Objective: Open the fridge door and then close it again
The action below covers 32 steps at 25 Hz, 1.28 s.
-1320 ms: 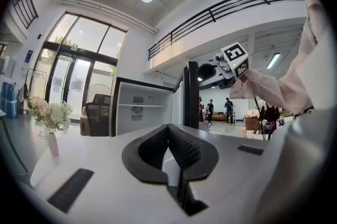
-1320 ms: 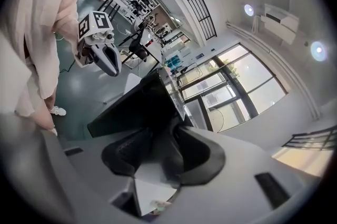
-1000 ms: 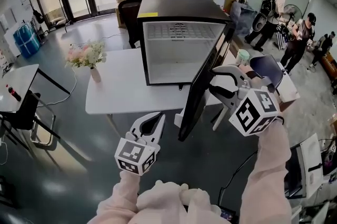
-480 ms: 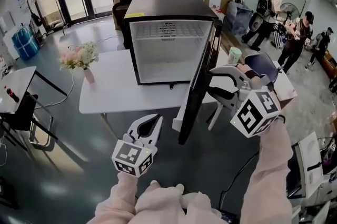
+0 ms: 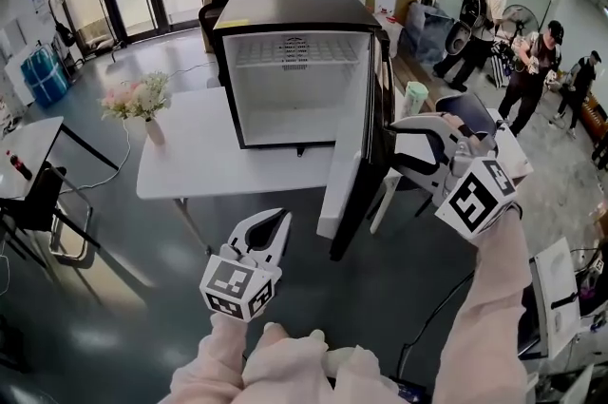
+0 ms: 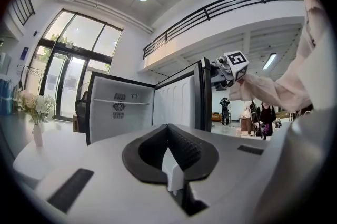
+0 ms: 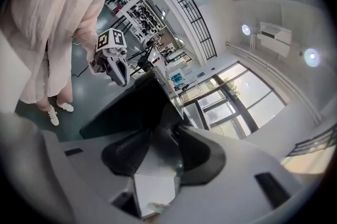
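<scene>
One right gripper clasps the fridge door (yellow label unreadable).

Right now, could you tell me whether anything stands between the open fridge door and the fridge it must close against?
Nothing visible does. The fridge door, held at its edge in the jaws of the right gripper, faces the empty fridge. The left gripper, jaws together, hovers nearer the person, seemingly outside the swing.
</scene>
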Available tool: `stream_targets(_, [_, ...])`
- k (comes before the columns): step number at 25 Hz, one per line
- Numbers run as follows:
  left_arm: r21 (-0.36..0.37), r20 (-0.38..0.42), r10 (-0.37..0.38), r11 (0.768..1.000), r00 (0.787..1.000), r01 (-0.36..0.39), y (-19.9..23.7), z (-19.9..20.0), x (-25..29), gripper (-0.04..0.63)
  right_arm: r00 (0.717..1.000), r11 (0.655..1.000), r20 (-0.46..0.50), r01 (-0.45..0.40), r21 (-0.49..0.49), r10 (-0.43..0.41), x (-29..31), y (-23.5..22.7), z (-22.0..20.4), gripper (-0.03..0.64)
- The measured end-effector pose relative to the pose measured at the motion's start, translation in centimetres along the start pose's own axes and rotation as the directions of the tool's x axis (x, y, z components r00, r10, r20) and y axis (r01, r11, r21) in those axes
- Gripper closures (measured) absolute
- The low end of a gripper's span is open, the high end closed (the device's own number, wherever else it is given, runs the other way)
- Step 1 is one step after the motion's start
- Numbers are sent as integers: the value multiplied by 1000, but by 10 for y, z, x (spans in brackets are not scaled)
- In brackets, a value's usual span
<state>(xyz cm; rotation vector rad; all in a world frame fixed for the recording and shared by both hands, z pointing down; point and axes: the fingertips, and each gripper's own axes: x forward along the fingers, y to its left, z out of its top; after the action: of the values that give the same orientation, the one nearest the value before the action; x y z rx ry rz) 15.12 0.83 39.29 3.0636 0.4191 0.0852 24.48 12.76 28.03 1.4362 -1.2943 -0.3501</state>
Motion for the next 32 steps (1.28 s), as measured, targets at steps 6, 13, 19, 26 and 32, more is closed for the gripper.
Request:
stream_targets(6, [4, 5, 14, 1000, 1000, -14, -5, -2, 3, 584, 1000, 1000, -13, -8, -4, 8, -8, 3, -11, 453])
stream_targets(13, [10, 7, 14, 1000, 1000, -14, -3, 2, 8, 584, 1000, 1000, -29, -7, -11, 7, -5, 0, -8, 453])
stream_targets(19, [16, 2, 26, 1000, 1000, -27, -7, 1, 8, 584, 999, 1000, -47, -14, -15, 13, -8, 2, -7, 453])
stream_targets(26, [35, 3, 50, 998, 999, -50, 3, 3, 8, 583, 999, 999, -45, -23, -22, 22, 10, -3, 4, 454])
stream_targets(32, [32, -1, 80, 996, 997, -80, 5, 4, 6, 584, 1000, 999, -17, -21, -27, 20, 16, -6, 14, 459])
